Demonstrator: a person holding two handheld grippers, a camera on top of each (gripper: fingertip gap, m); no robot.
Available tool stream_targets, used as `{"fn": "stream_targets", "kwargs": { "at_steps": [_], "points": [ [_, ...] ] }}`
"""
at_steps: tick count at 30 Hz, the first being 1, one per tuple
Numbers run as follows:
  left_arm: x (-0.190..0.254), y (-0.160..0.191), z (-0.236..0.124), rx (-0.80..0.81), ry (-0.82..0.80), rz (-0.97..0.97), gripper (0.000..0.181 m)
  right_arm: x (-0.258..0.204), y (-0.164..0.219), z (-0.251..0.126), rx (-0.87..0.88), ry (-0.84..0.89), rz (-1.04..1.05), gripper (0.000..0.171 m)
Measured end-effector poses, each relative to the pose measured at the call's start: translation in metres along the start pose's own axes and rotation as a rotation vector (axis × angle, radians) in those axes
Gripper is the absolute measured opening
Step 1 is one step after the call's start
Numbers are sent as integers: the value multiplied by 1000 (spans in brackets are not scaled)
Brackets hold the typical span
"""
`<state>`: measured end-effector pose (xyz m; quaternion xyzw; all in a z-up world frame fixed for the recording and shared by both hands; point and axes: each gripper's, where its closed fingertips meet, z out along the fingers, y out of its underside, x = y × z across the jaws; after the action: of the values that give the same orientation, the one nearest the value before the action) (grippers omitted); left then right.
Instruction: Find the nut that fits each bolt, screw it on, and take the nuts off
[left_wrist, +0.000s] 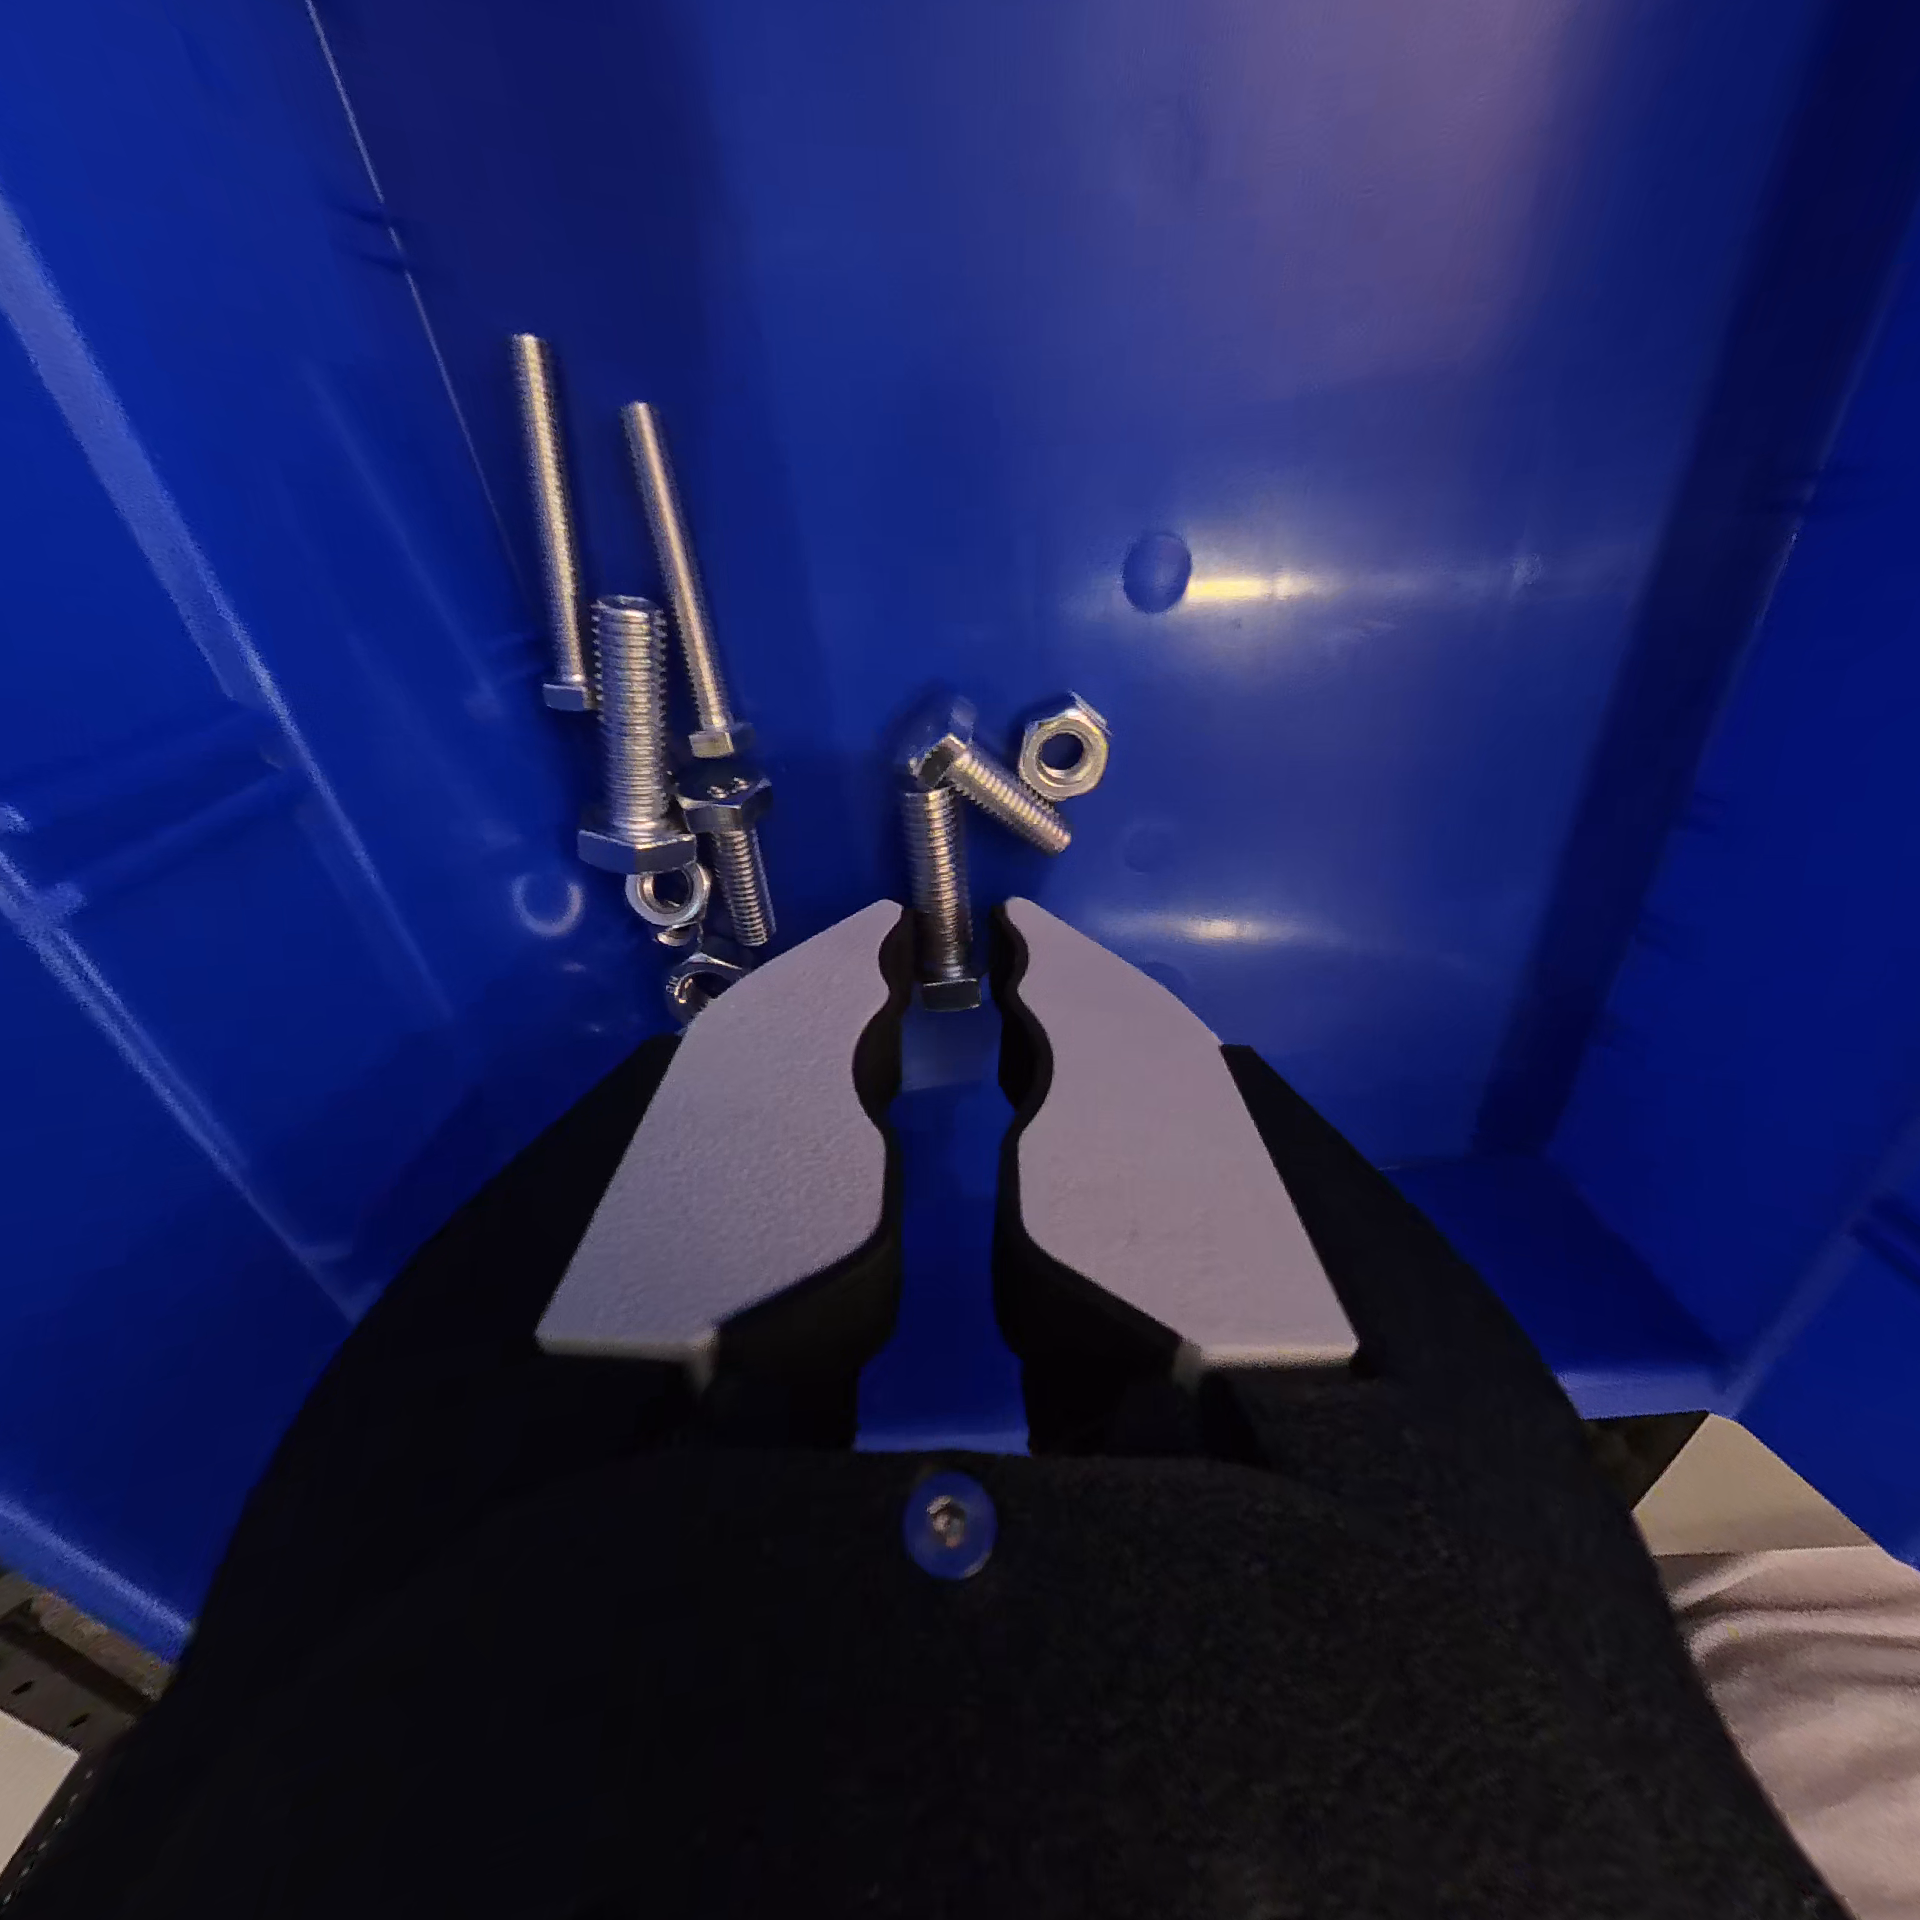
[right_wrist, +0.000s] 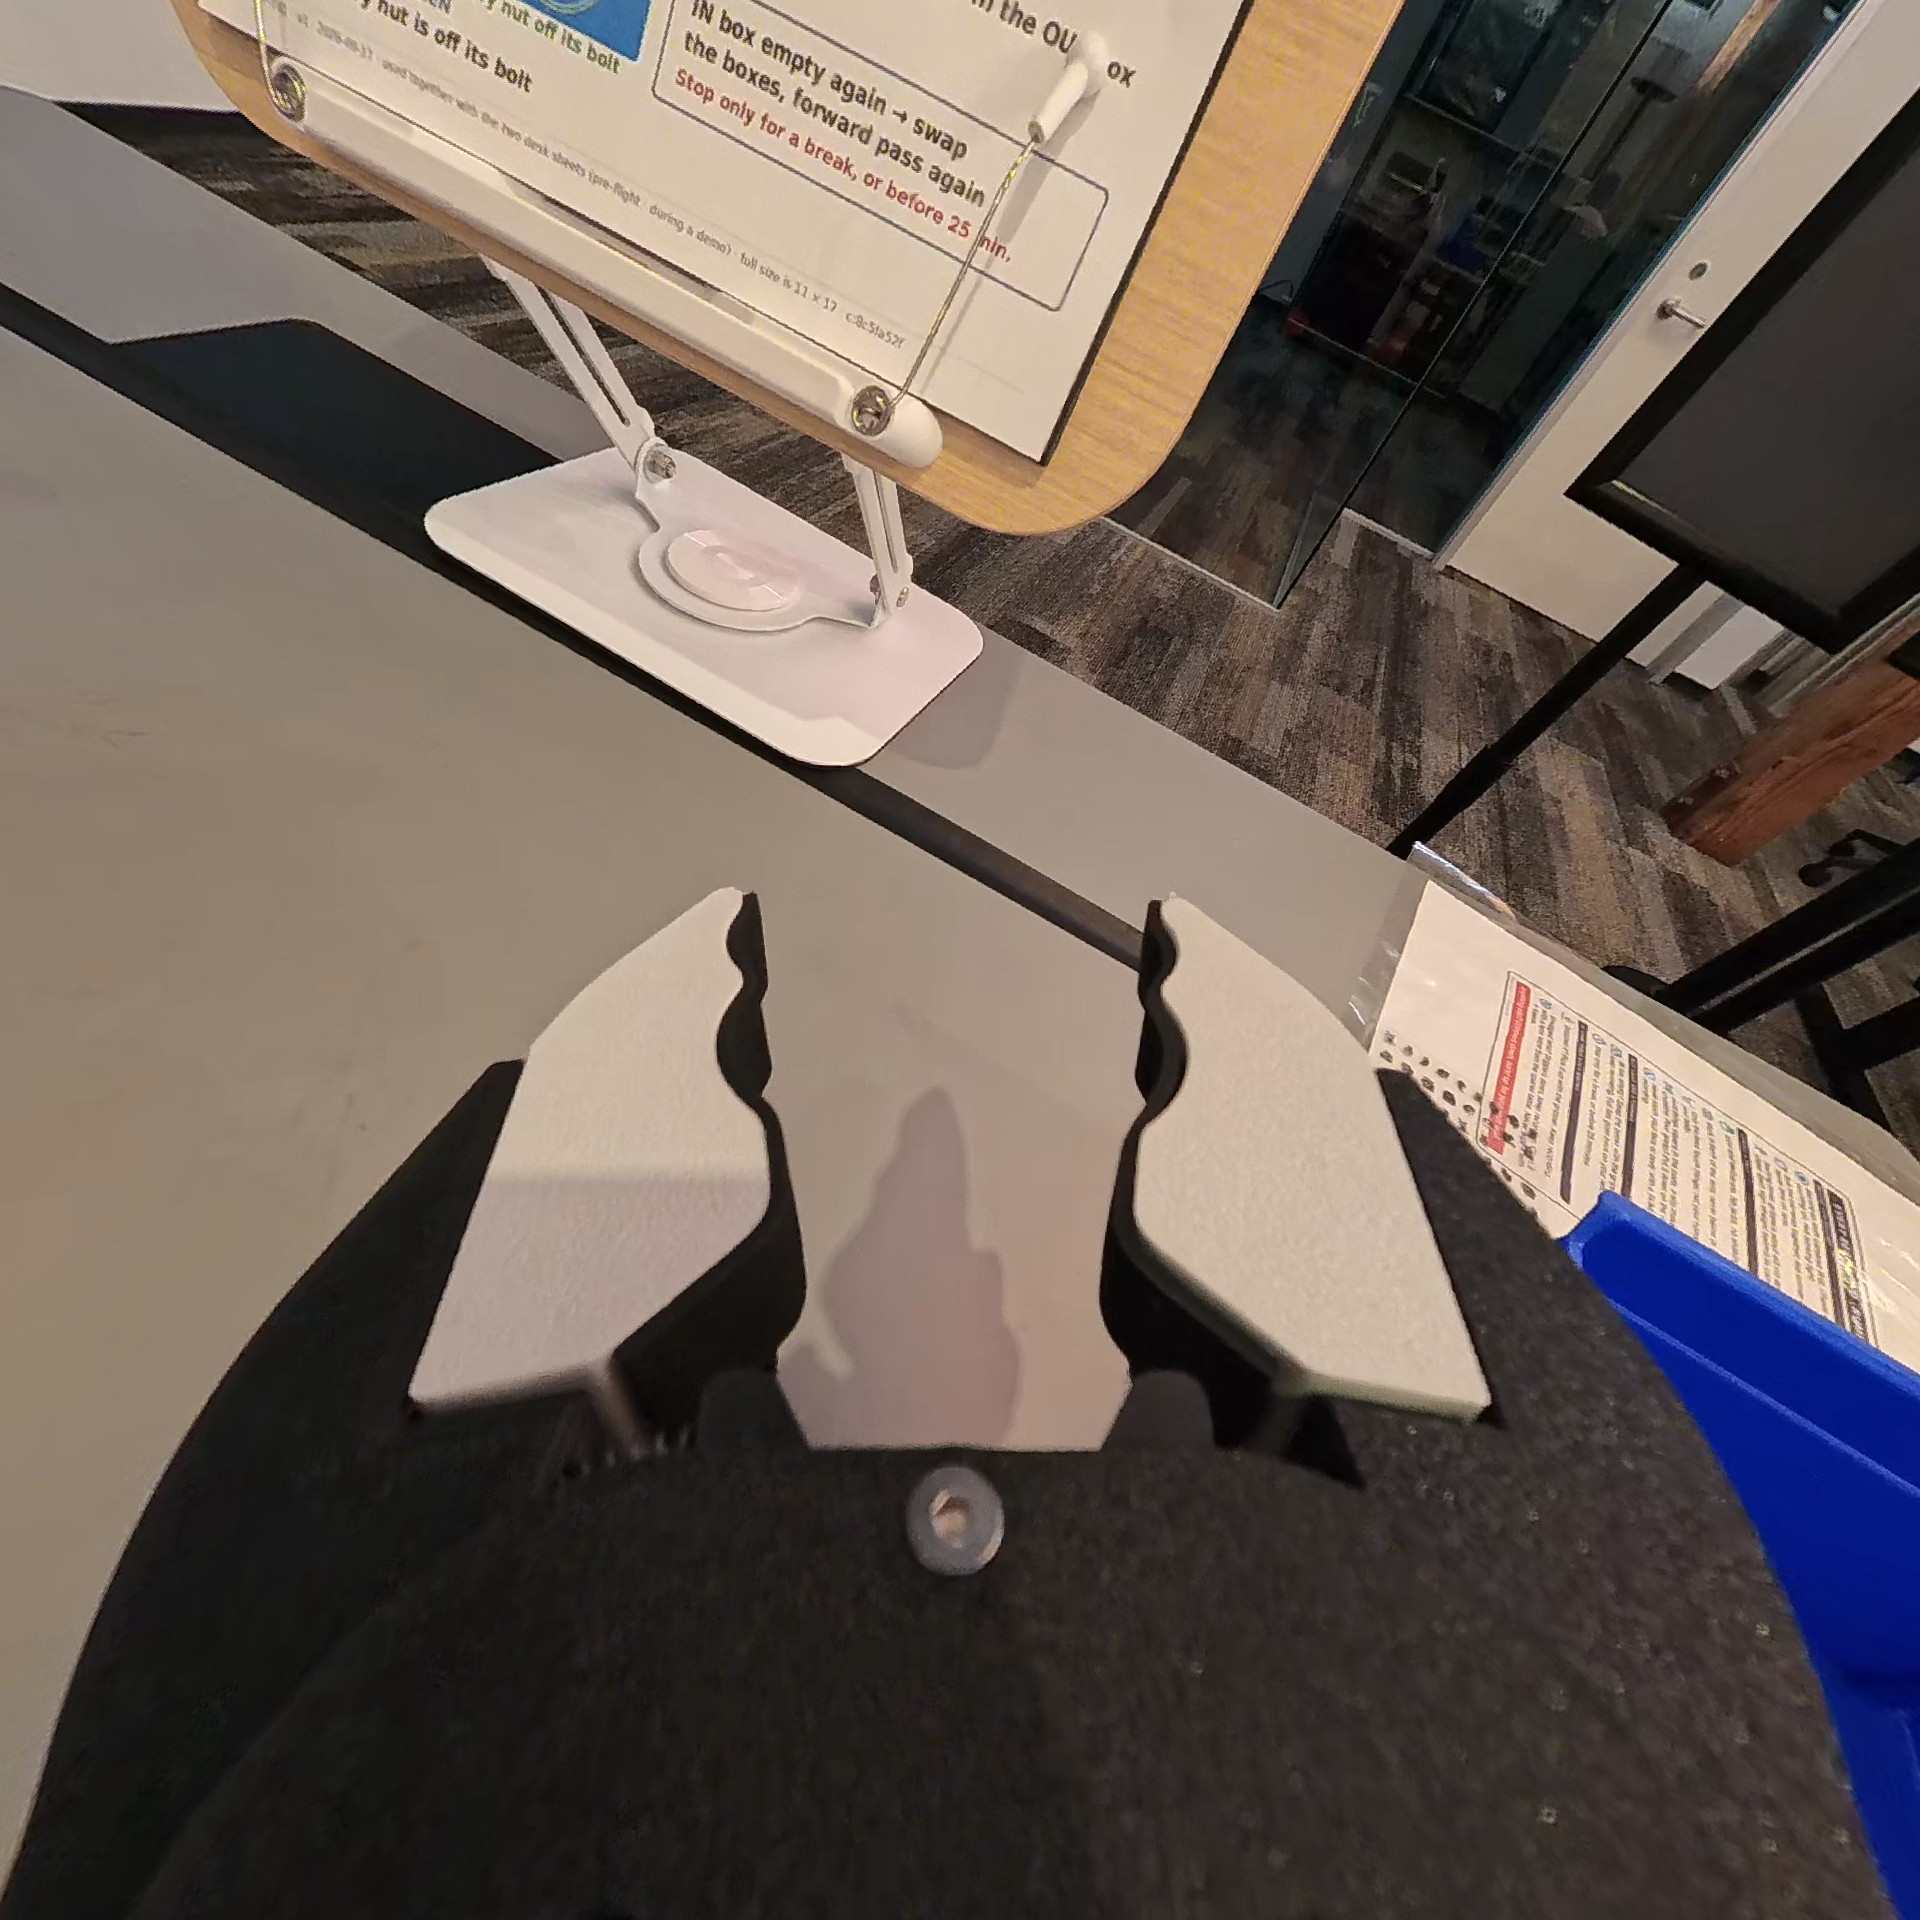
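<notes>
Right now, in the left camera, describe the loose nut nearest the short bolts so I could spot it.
Look on the blue bin's floor, just beyond the left gripper. Right of the two crossed short bolts lies a hex nut. Unlike the nuts in the left pile, it sits alone, hole facing up.

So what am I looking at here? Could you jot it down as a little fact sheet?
container: blue bin
contents: loose bolts and nuts
left tool: inside the bin, fingers on either side of a short bolt, gap visible, not clamped
nearest loose nut: just beyond that bolt
right tool: wide open, empty, above a grey table
background: sign on a white stand
</notes>
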<state>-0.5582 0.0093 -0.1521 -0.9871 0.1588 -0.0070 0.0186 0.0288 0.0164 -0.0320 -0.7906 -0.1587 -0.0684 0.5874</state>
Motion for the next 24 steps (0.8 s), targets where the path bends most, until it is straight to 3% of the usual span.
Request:
{"fn": "stream_targets", "kwargs": {
  "at_steps": [14, 24],
  "points": [
    [6, 6, -7, -28, 12, 23, 9, 1, 4, 2, -12, 0, -5, 68],
    [11, -1, -59, 159, -50, 40, 9, 1, 7, 3, -21, 0, -5, 68]
  ]
}}
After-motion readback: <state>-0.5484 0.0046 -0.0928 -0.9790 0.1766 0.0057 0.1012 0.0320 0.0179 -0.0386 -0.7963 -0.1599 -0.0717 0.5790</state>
